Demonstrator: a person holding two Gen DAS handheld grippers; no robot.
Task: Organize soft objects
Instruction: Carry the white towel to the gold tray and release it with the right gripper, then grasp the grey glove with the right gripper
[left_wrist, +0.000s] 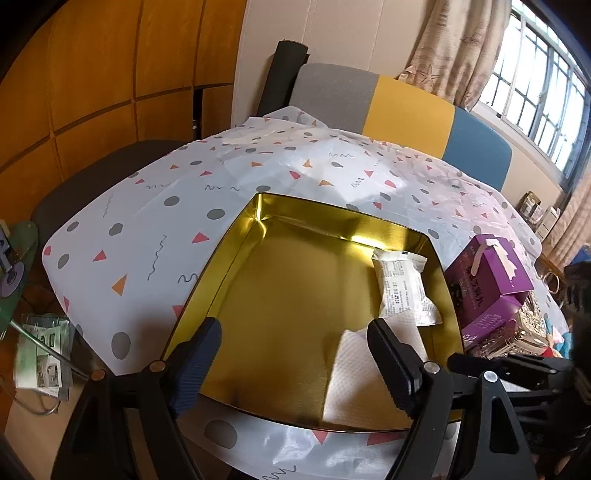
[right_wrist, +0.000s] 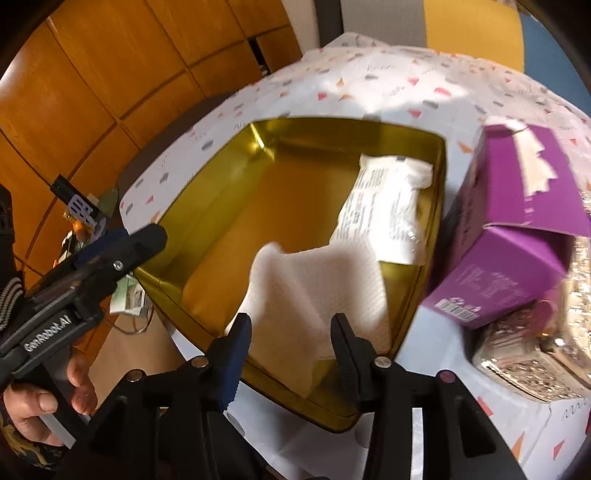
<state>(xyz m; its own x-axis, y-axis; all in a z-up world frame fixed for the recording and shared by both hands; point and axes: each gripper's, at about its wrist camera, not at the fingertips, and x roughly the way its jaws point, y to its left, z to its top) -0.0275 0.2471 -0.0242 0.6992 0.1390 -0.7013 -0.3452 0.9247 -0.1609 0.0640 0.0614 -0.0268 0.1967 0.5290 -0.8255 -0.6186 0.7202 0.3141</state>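
A gold tin tray (left_wrist: 236, 254) (right_wrist: 207, 206) lies on the patterned tablecloth. Inside it are a white printed packet (left_wrist: 404, 291) (right_wrist: 384, 210) at the right wall and a folded white paper towel (left_wrist: 354, 380) (right_wrist: 314, 291) in the near corner. My left gripper (left_wrist: 295, 354) is open above the tray's near edge, empty. My right gripper (right_wrist: 291, 336) is open just over the paper towel, its fingers apart from it. The right gripper's arm (left_wrist: 517, 365) shows at the right of the left wrist view, and the left gripper (right_wrist: 122, 247) shows at the left of the right wrist view.
A purple carton (left_wrist: 487, 284) (right_wrist: 517, 221) stands right of the tray, leaning over a glittery box (right_wrist: 528, 350). The table (left_wrist: 147, 206) drops off at left toward a dark chair and clutter on the floor (left_wrist: 40, 350). A grey, yellow and blue sofa back (left_wrist: 402, 107) lies behind.
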